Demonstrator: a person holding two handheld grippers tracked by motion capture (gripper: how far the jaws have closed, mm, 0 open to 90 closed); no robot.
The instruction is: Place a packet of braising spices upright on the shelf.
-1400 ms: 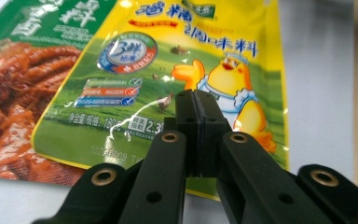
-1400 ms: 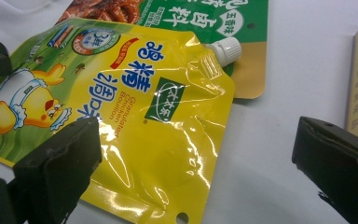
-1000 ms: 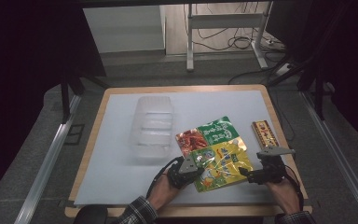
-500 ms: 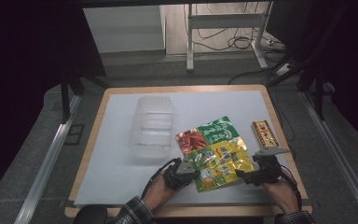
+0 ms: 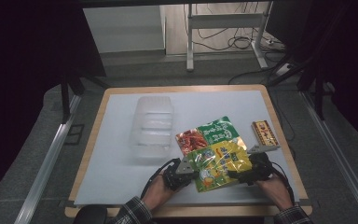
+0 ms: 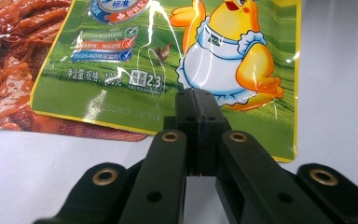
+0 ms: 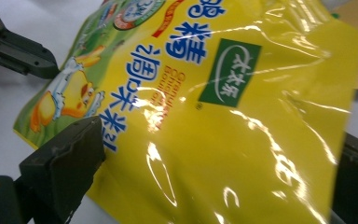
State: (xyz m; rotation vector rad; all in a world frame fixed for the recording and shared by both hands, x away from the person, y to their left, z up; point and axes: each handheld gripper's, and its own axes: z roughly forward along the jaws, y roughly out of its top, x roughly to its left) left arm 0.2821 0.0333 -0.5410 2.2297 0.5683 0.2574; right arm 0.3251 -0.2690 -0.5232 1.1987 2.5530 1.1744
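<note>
Two grippers flank the yellow pouch (image 5: 219, 164) at lower centre of the high view. Our left gripper (image 5: 189, 173) has its jaws together just off its left edge; our right gripper (image 5: 235, 176) straddles its right edge, jaws apart. We judge it light, floppy and slick, best pinched at the flat sealed edge.

The yellow pouch (image 5: 219, 163) is glossy plastic film, crinkled, with bright glare streaks across its print. The red and green pouch (image 5: 208, 134), at its 12 o'clock, has the same shiny film finish. The clear container (image 5: 152, 126), at 10 o'clock from the yellow pouch, is translucent plastic, smooth. The worktop (image 5: 116, 154) has a matt white sheet over a smooth wooden edge. The left tool (image 6: 198, 116) is matt black plastic with brass-coloured metal rivets. The right tool (image 7: 214, 172) is matt black with ridged pads.
</note>
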